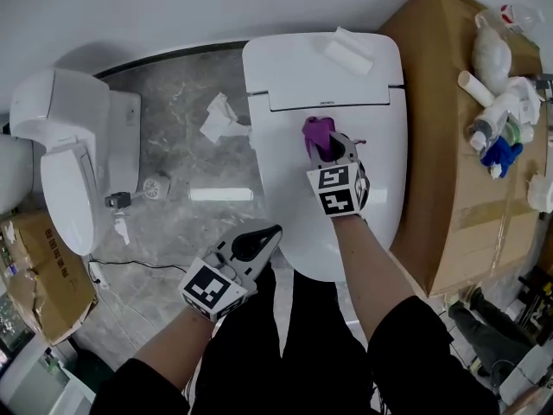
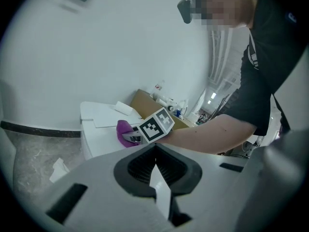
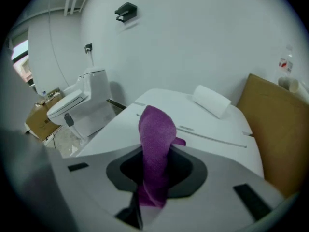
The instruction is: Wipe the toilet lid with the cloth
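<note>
Now a purple cloth (image 1: pixel 318 130) is held tight by the right tongs (image 1: pixel 324 148), which are squeezed shut on it. One end of the cloth is pinched between the two jaws, and the rest sticks out past them in a soft lump. The cloth is held over the back part of the white toilet lid (image 1: pixel 285 188), close to the line where the lid meets the flat top behind it. Whether the cloth is pressed on the lid cannot be told.

The left tongs (image 1: pixel 259 243) are shut all the way, with nothing between them. They are held off the front left corner of the toilet, apart from the lid and well away from the cloth.

A white roll of paper (image 1: pixel 346 50) is laid on the flat top at the back. A crumpled paper (image 1: pixel 220 119) is seen on the grey floor (image 1: pixel 173 162) just left of the toilet. A second toilet (image 1: pixel 69 145) is stood farther left. A big cardboard box (image 1: pixel 449 162) is placed at the right, with bottles (image 1: pixel 494 85) on top.
</note>
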A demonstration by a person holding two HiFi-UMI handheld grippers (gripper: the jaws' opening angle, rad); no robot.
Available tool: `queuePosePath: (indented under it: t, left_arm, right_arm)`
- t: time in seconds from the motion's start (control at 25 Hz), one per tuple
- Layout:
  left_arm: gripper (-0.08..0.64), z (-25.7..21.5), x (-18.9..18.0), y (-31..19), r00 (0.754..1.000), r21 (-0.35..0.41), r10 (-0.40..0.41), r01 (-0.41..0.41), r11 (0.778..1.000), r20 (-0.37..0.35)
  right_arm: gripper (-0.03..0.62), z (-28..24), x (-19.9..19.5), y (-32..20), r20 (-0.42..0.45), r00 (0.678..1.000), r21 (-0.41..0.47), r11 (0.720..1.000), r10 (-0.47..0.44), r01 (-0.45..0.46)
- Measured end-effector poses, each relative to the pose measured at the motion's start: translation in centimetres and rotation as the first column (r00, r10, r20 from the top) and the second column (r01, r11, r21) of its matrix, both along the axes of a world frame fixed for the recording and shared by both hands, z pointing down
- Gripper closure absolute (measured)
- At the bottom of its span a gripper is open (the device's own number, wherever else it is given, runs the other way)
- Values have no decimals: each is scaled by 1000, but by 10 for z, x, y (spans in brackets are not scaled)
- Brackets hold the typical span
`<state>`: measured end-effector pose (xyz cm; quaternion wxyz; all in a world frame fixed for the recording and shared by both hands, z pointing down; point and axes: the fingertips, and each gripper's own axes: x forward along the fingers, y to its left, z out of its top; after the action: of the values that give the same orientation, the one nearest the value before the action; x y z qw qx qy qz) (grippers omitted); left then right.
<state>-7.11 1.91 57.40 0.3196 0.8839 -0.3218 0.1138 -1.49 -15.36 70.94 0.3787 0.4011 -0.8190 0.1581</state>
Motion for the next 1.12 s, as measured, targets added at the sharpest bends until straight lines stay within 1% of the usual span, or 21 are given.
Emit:
queuePosePath:
  t: [0.12, 0.24, 0.32, 0.4, 0.48, 0.56, 0.64, 0.72, 0.8, 0.84, 0.96, 1.04, 1.12]
  left_arm:
    - [545, -1, -26, 18, 1000, 11, -18, 18, 1000, 6]
    - [545, -4, -48, 35, 999, -4, -36, 36, 999, 0]
    - [545, 1, -60, 48, 1000, 8, -20, 20, 1000, 17]
    - [545, 6, -63, 59, 999, 7, -6, 6, 1000, 33]
    - [545, 7, -57, 67, 999, 6, 11, -11, 1000, 45]
    - [545, 2, -45, 66, 999, -2, 15, -15, 1000, 44]
    - [545, -5, -28, 63, 999, -12, 5, -4, 1000, 33]
    - [545, -7, -11, 64, 999, -2, 3, -3, 1000, 37]
    - [545, -9, 8, 64, 999, 1, -5, 5, 1000, 40]
    - [545, -12, 19, 64, 1000, 5, -11, 10, 1000, 27]
    - [545, -19, 55, 62, 999, 9, -31, 32, 999, -20]
    - [545, -23, 76, 62, 999, 0, -37, 37, 999, -39]
    - [545, -27, 91, 63, 998, -8, -34, 34, 999, -62]
  right_arm:
    - [495, 0, -48, 23, 7, 997, 1, 997, -83, 83]
    - [495, 1, -89, 48, 11, 988, -3, 988, -156, 156]
    - [495, 2, -101, 61, 4, 984, -9, 984, -179, 179]
    - [495, 3, -95, 68, 5, 986, -19, 986, -167, 167]
    - [495, 4, -72, 71, 5, 991, -32, 991, -131, 131]
    - [495, 6, -38, 67, -9, 996, -30, 995, -93, 93]
    - [495, 6, 0, 60, -33, 998, -22, 998, -62, 61]
    - [495, 7, 39, 53, -59, 998, -17, 1000, -27, 26]
    - [495, 8, 80, 48, -80, 996, -16, 1000, 25, -26]
    - [495, 9, 100, 45, -90, 994, -15, 998, 54, -56]
    - [495, 9, 151, 42, -109, 984, -1, 989, 144, -145]
    - [495, 9, 174, 45, -101, 974, -1, 979, 203, -205]
    - [495, 12, 192, 50, -87, 959, -7, 962, 270, -271]
